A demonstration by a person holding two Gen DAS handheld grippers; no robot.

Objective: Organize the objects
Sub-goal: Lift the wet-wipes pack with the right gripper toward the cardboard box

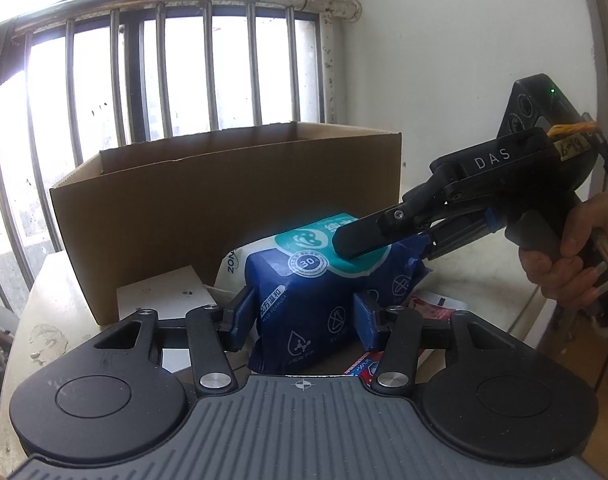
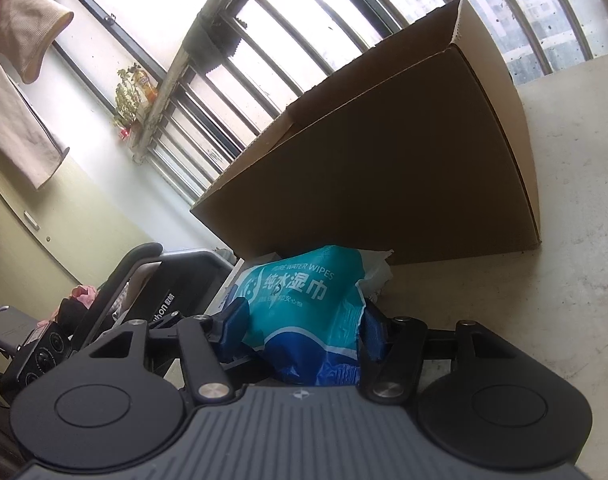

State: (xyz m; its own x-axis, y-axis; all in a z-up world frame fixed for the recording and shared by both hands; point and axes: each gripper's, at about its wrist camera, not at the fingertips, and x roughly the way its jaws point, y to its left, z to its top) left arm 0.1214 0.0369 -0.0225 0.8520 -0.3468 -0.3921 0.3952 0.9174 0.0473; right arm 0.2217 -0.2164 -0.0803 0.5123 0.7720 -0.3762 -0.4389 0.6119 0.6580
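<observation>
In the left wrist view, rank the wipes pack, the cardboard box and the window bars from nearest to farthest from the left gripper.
1. wipes pack: between the left gripper fingers.
2. cardboard box: just behind the pack.
3. window bars: beyond the box, at the back.

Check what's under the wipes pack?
Under the wipes pack: a red-printed packet and a white box poking out. The contact area beneath is hidden.
</observation>
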